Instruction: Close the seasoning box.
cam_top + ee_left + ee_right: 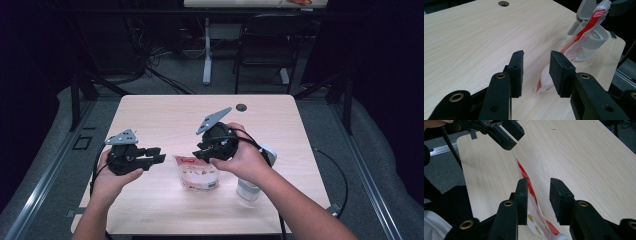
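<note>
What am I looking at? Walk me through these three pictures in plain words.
There is no robot arm here. A person works with two hand-held tools, each ending in a two-jaw claw. The wide picture comes from a fixed camera above the wooden table. The other two come from small cameras riding on the tools, looking along their black jaws.

On the table stand a clear pouch with a red top and a clear container with its flip lid open. The left claw is open, close beside the pouch. The right claw has the pouch's edge between its pads, but they stand apart, so nothing looks clamped yet.
</note>
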